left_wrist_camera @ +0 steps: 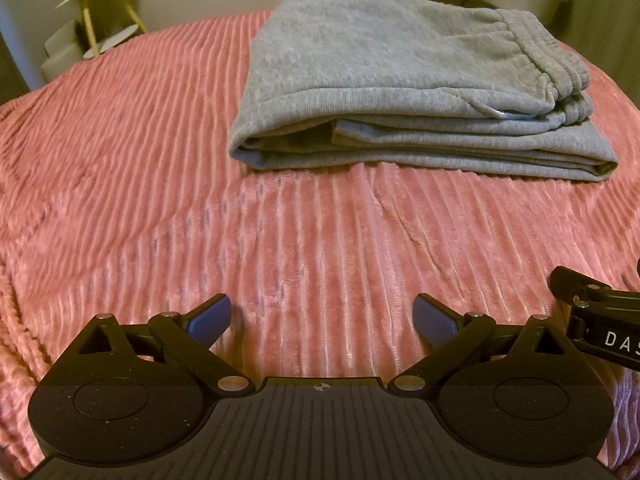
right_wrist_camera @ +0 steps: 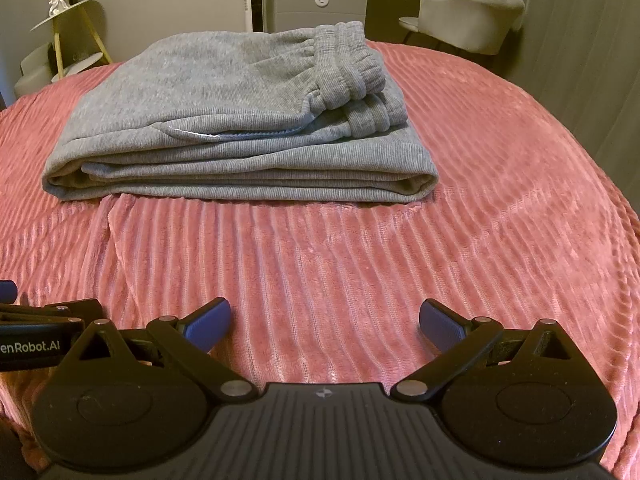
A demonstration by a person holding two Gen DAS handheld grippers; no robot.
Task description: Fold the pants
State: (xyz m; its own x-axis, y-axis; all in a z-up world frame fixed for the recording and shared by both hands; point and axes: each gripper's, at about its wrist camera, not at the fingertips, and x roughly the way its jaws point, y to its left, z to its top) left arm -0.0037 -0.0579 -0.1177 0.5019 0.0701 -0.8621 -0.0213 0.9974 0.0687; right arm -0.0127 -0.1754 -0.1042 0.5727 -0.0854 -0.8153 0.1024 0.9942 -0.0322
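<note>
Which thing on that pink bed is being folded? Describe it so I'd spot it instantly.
Find the pink ribbed plush bedspread. On it, beyond both open grippers, lies the grey knit sweatpants, folded into a flat stack. Its gathered elastic waistband and grey colour distinguish it; nothing else lies on the bed.

The pants (left_wrist_camera: 412,80) lie folded in a stack on the blanket (left_wrist_camera: 140,184), waistband at the right end. Both grippers sit near the blanket's front, well apart from the pants, the left gripper (left_wrist_camera: 322,318) just beside the right gripper (right_wrist_camera: 325,320). A chair (right_wrist_camera: 468,16) and a cabinet (right_wrist_camera: 320,6) stand behind.
</note>
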